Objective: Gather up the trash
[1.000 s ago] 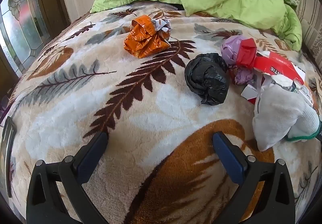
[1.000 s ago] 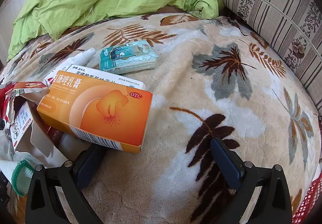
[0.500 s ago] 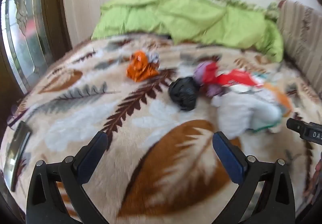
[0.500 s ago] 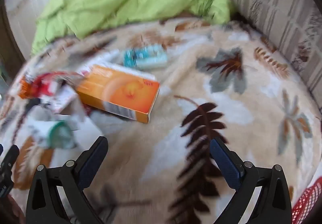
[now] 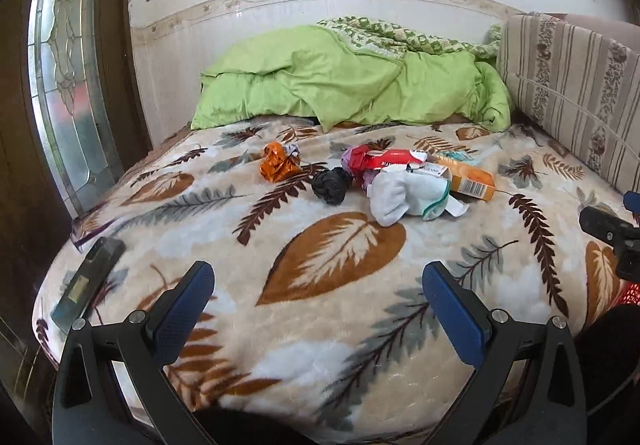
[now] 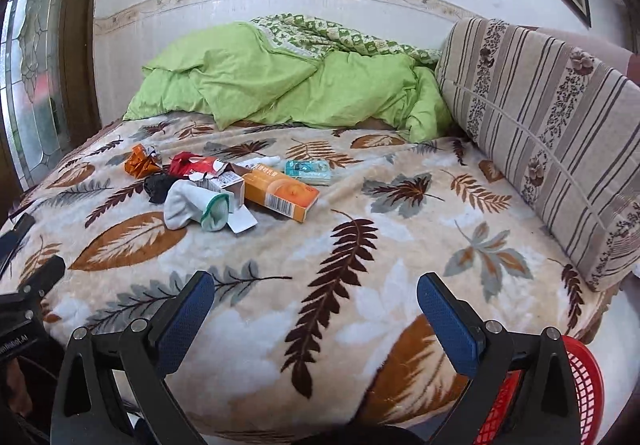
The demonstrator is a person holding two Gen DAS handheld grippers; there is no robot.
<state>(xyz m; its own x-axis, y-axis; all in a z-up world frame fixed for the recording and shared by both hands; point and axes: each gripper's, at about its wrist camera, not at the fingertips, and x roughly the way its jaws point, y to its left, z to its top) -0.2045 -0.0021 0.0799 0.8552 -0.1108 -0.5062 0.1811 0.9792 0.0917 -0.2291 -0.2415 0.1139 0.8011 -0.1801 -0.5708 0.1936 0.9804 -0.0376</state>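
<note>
You are holding both claws, left (image 5: pixel 318 303) and right (image 6: pixel 316 303), spread wide and empty over the bed (image 6: pixel 400 245); the trash pile (image 6: pixel 208 189) mid-blanket looks light and crushable, so pinch the crumpled orange wrapper (image 5: pixel 279 166) across its bulk.

On the blanket (image 6: pixel 360 245) the trash lies in one cluster at the far left. The crumpled wrapper (image 6: pixel 140 161) is farthest left. Right of it lies the crumpled bag (image 6: pixel 158 187), and the sock (image 6: pixel 192 205) lies just near of it. The box (image 6: pixel 280 191) is right of the sock, with the tissue pack (image 6: pixel 308 171) behind it. The quilt (image 6: pixel 280 85) lies at the far end, the cushion (image 6: pixel 540 125) along the right, the basket (image 6: pixel 576 397) at the near right.
</note>
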